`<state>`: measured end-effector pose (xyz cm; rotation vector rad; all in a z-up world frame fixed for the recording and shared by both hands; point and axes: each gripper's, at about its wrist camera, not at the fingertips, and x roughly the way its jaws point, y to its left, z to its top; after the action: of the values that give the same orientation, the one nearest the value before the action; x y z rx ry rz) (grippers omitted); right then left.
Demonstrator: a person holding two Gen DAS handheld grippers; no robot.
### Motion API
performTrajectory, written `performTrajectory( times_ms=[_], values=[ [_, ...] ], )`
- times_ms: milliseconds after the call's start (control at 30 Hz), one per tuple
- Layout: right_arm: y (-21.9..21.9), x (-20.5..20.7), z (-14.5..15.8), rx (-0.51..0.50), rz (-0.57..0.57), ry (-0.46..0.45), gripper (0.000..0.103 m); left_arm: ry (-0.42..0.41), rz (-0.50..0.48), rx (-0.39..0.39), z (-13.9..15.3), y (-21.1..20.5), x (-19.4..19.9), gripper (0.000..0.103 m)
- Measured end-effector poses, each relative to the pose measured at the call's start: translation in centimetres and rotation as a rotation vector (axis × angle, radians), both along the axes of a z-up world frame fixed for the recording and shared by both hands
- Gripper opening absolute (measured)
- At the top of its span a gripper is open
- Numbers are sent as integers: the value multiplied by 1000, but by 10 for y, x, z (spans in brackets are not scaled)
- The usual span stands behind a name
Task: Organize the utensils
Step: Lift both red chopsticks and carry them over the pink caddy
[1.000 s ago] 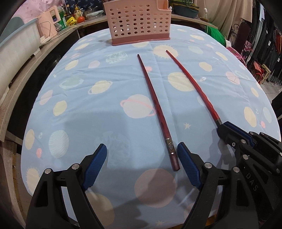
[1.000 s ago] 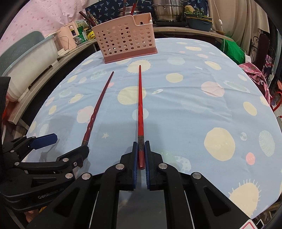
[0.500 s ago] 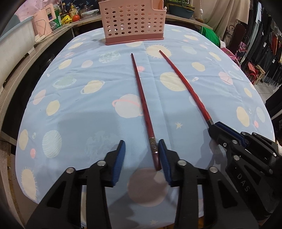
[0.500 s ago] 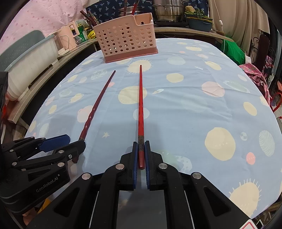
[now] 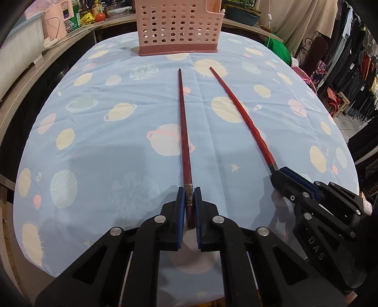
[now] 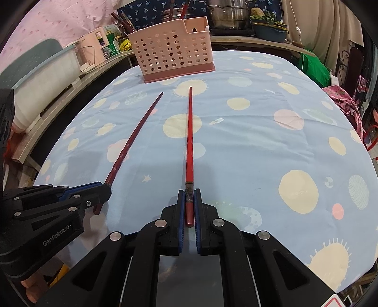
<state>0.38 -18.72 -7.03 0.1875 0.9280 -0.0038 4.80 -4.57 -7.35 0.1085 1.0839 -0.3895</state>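
Observation:
Two long red chopsticks lie on a blue planet-print tablecloth (image 5: 94,141), tips pointing toward a pink perforated utensil basket (image 5: 179,26) at the far edge. My left gripper (image 5: 189,196) is shut on the thick end of the dark red chopstick (image 5: 183,118). My right gripper (image 6: 189,198) is shut on the thick end of the bright red chopstick (image 6: 189,137). In the left wrist view the right gripper (image 5: 281,176) and its chopstick (image 5: 241,113) are on the right. In the right wrist view the left gripper (image 6: 104,191), the dark chopstick (image 6: 134,134) and the basket (image 6: 174,54) show.
A wooden counter (image 5: 28,78) curves along the left with a white tub (image 6: 42,73), bottles and boxes. A steel pot (image 6: 226,11) and a green bag (image 6: 314,68) stand beyond the table. Clothes hang at the right (image 5: 354,59).
My left gripper has closed from wide open onto the thick end of the dark red chopstick. My right gripper has stayed shut on the bright red chopstick.

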Motion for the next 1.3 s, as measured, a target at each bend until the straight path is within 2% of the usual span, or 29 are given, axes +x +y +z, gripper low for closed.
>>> performTrajectory(
  times_ms=[233, 600, 833, 1067, 1300],
  values=[
    [3, -4, 13, 17, 11, -26, 7, 10, 11, -37, 10, 5, 1, 7],
    [5, -4, 64, 51, 26, -138, 7, -64, 16, -94, 56, 10, 0, 7],
    [-1, 7, 101, 70, 27, -215, 7, -138, 43, -151, 96, 22, 10, 7],
    [-10, 29, 139, 78, 23, -304, 7, -249, 75, -202, 144, 33, 32, 7],
    [-16, 58, 172, 47, 19, -381, 7, -344, 98, -213, 179, 32, 60, 7]
  ],
)
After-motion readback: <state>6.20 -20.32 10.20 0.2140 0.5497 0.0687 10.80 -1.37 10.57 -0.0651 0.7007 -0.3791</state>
